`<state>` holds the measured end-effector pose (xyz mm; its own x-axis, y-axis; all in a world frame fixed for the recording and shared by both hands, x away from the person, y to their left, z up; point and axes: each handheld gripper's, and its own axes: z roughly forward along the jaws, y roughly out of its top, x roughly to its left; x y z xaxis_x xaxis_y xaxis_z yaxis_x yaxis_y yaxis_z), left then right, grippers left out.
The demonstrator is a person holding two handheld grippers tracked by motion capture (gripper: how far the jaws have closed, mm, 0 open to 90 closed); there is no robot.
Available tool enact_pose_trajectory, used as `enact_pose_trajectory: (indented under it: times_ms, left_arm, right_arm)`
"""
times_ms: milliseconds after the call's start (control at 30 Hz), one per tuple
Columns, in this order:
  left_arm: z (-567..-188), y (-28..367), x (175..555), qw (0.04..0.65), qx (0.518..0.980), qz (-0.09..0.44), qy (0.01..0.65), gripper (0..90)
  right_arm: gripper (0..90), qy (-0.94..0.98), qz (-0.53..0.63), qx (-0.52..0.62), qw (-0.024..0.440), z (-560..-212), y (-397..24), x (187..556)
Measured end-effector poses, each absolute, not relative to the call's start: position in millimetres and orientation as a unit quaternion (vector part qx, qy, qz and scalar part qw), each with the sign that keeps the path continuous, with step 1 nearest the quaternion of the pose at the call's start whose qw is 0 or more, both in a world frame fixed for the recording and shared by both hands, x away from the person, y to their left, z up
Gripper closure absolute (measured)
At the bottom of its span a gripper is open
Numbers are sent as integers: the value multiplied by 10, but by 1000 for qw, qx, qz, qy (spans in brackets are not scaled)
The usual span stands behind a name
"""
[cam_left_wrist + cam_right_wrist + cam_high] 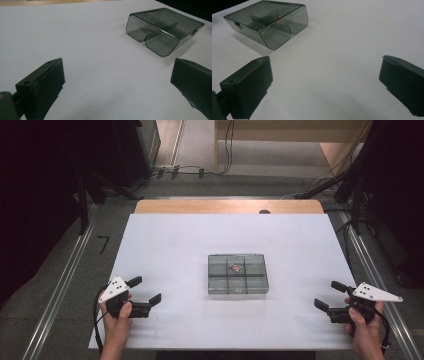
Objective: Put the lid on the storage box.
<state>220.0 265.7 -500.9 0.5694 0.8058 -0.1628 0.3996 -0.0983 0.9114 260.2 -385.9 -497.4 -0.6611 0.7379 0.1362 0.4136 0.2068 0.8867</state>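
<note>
Am holding left gripper (148,290) and right gripper (330,296) low at near table corners, jaws gaping wide, both empty, flanking compartment box (238,273) sitting closed at table (165,245) centre, giving each clear approach.

Left tongs (148,289) and right tongs (327,294) rest low, jaws spread wide, pointing inward.

I see the left gripper (148,290) at lower left: black body, black block jaws with small screw holes, white three-cornered plate dotted black, dark cable trailing. Right gripper (330,295) at lower right looks identical. Hands bare, no sleeves.
</note>
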Motion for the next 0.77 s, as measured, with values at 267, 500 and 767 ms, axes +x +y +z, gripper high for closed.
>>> enact_pose_trajectory:
  times_ms: [267,500,767]
  left_arm:
    - [-5008,2668,2197,521,714,197,424,0]
    - [-5012,2671,2198,518,715,197,426,0]
    - [-5018,2656,2208,514,719,198,425,0]
  right_arm:
    - [0,759,502,381,163,-4984,-3884,2612]
    - [0,752,502,397,161,-4978,-3897,2613]
    - [0,752,503,395,162,-4964,-3879,2613]
